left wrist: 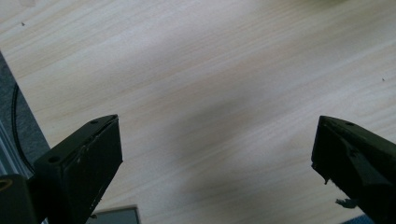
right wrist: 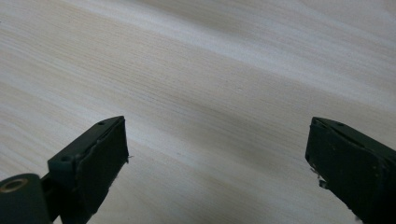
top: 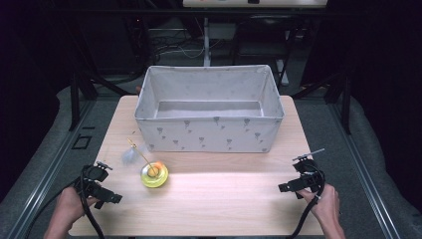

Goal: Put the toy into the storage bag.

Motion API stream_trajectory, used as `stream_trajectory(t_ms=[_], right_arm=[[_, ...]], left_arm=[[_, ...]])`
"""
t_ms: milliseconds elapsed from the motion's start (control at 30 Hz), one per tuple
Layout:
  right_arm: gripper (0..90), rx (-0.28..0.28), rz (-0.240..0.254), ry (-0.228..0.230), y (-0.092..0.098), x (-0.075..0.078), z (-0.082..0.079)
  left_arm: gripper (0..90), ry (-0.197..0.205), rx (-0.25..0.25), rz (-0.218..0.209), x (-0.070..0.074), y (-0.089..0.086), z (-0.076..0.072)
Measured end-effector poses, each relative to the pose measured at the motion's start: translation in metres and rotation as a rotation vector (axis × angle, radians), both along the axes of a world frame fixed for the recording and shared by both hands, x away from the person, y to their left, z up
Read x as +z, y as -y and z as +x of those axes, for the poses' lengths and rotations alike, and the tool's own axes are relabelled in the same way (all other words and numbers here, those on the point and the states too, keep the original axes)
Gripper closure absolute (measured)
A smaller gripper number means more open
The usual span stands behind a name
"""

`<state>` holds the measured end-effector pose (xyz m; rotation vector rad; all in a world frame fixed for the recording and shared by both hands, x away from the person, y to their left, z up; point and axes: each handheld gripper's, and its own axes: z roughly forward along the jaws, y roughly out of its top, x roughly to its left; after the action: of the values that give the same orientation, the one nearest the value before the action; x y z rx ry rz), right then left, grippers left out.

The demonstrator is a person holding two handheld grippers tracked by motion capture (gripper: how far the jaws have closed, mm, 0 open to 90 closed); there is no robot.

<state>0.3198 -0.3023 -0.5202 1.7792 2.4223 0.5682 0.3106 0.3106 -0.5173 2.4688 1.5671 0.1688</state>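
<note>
Both hands rest at the near edge of the pale wood bench [top: 214,199], the left tool [top: 97,186] at about 8 o'clock and the right tool [top: 303,181] at 4 o'clock, each with its jaws spread wide over bare wood and gripping nothing. Just ahead of the left tool sits a small yellow dish-shaped toy [top: 154,174] with a thin stick and a blurred feathery tuft leaning toward 11 o'clock; a careless reach could likely catch that stick and tip or skid the toy. Beyond, at 12 o'clock, stands an open grey fabric bin [top: 209,134], its soft walls liable to buckle if bumped.
</note>
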Motion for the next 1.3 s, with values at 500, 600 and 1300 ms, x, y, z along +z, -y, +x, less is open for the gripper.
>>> stream_trajectory(t_ms=[500, 600, 1300], right_arm=[[5.5, 0.015, -0.009, -0.003, -0.002, -0.003, 0.001], [5.7, 0.003, -0.002, 0.003, -0.003, -0.003, 0.0], [5.5, 0.036, 0.014, 0.005, -0.007, 0.001, -0.001]], left_arm=[[3.7, -0.033, -0.079, -0.004, 0.007, 0.011, -0.006], [3.8, -0.048, -0.098, -0.011, 0.008, 0.015, -0.008], [2.5, -0.028, -0.185, -0.065, 0.031, 0.038, -0.012]])
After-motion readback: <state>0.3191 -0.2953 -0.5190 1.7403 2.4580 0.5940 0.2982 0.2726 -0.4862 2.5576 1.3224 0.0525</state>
